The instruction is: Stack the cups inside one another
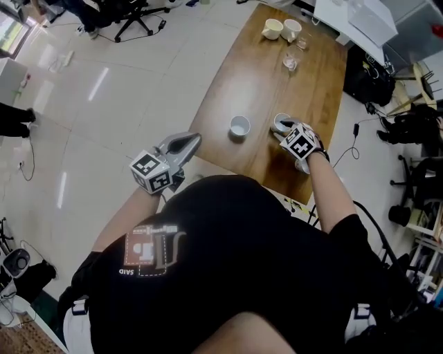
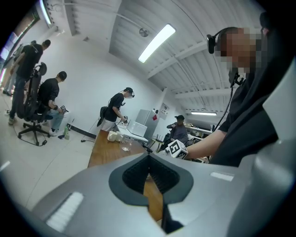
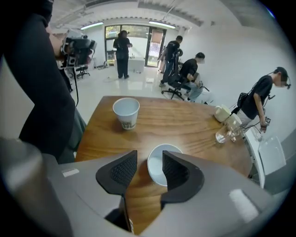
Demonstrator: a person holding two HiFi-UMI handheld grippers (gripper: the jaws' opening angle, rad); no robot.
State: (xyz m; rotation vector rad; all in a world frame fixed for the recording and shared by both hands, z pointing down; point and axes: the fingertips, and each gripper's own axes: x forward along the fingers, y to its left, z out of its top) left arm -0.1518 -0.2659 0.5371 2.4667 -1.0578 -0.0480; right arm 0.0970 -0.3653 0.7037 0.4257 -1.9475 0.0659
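Two white paper cups stand upright on the wooden table. One cup stands alone near the table's near end. The other cup sits just under my right gripper, which points steeply down with its jaws open. That gripper's right jaw covers part of this cup's rim, and the pads do not press on it. My left gripper is shut and holds nothing. It hovers off the table's near left corner.
Two ceramic mugs and some small glasses stand at the table's far end. Office chairs and several people are around the room. Bags and cables lie on the floor to the right of the table.
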